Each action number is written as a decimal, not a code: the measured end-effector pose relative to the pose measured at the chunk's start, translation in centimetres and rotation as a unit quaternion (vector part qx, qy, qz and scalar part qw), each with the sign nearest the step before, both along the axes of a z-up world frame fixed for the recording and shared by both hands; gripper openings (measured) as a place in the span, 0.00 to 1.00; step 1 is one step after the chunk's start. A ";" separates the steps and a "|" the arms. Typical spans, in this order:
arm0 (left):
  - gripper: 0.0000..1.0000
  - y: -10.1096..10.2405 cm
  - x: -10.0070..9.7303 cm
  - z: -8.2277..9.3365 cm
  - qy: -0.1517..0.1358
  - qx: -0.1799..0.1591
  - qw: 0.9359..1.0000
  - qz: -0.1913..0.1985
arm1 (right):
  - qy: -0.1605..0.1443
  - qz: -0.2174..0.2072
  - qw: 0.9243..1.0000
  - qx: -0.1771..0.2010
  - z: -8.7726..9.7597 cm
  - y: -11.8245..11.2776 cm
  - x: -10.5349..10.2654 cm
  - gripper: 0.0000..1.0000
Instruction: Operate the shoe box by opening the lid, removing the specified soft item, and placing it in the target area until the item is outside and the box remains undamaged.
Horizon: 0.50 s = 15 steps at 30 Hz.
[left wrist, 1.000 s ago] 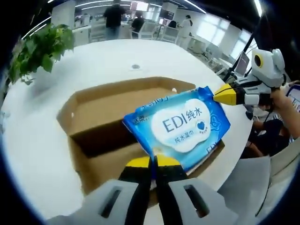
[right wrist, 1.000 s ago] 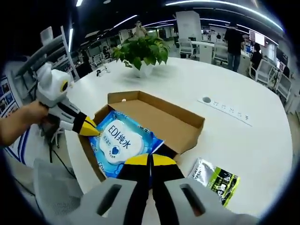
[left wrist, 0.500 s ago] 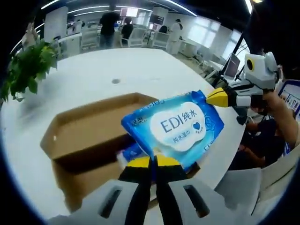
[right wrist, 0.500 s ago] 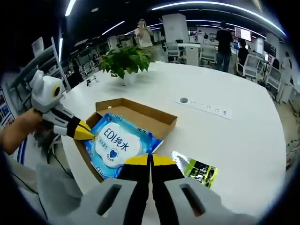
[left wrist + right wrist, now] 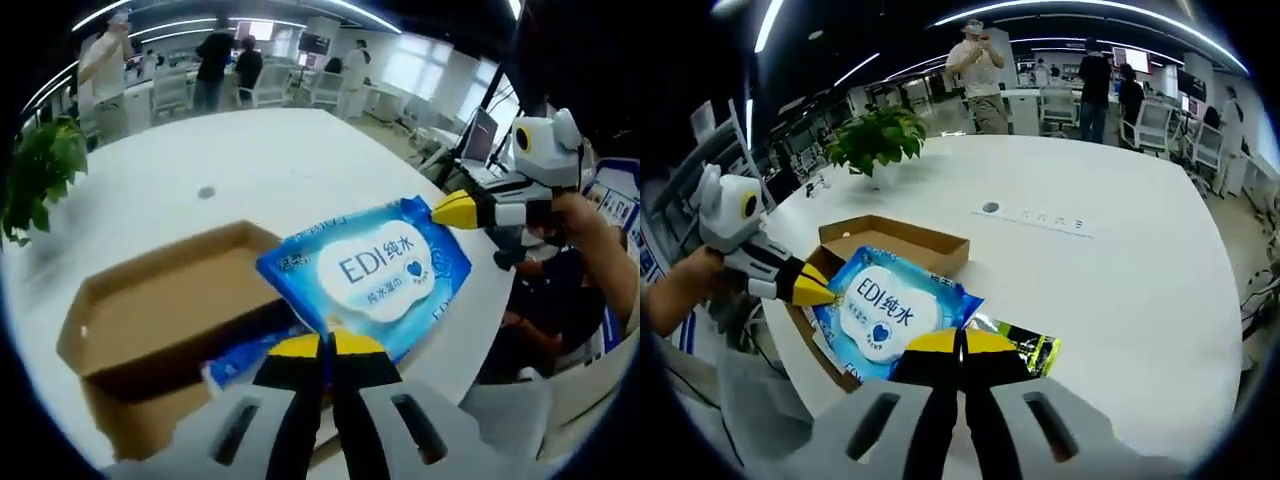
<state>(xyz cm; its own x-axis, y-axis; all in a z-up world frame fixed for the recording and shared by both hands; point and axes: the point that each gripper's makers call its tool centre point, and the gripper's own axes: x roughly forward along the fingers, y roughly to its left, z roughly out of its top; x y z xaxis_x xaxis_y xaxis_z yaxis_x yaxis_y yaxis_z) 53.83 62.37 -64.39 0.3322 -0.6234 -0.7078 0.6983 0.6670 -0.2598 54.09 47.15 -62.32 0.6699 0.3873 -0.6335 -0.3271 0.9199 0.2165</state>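
Both pairs of jaws are clamping opposite edges of the wipes pack (image 5: 372,275), which I am holding above the open box (image 5: 150,310). Uneven pulling between my left gripper (image 5: 325,352) and right gripper (image 5: 960,345) could be tearing the soft wrapper.

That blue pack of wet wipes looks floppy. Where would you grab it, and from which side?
By the flat sealed edges at its two opposite ends. The wipes pack is soft and its middle bulges, so thin jaws bite best on the seams. Here the left gripper pinches one end and the right gripper the other, each coming in along the pack's length, holding it above the open box.
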 end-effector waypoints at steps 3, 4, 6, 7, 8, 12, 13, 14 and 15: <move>0.00 -1.3 0.1 0.1 -0.003 -0.004 1.000 -0.005 | 0.003 -0.010 1.000 0.002 -0.2 -1.4 0.0 0.00; 0.00 -1.9 0.0 0.0 -0.003 -0.007 1.000 -0.007 | 0.003 -0.013 1.000 0.001 -0.2 -1.9 0.0 0.00; 0.00 -2.8 0.0 -0.1 -0.002 -0.010 1.000 -0.010 | 0.004 -0.018 1.000 0.002 -0.4 -2.8 0.1 0.00; 0.00 -3.1 0.0 -0.2 -0.002 -0.010 1.000 -0.011 | 0.004 -0.020 1.000 0.002 -0.5 -3.1 0.1 0.00; 0.00 -3.5 0.1 -0.3 -0.003 -0.010 1.000 -0.013 | 0.006 -0.022 1.000 0.001 -0.7 -3.6 0.2 0.00; 0.00 -4.6 0.3 -0.9 0.000 -0.010 1.000 -0.017 | 0.010 -0.026 1.000 -0.003 -1.4 -4.7 0.3 0.00; 0.00 -5.0 0.3 -1.2 0.001 -0.009 1.000 -0.019 | 0.011 -0.029 1.000 -0.003 -1.7 -4.9 0.3 0.00; 0.00 -5.2 0.3 -1.4 0.002 -0.007 1.000 -0.020 | 0.013 -0.031 0.999 -0.003 -2.0 -5.2 0.4 0.00; 0.00 -5.5 0.3 -1.8 0.003 -0.004 1.000 -0.022 | 0.014 -0.032 0.999 -0.004 -2.4 -5.5 0.5 0.00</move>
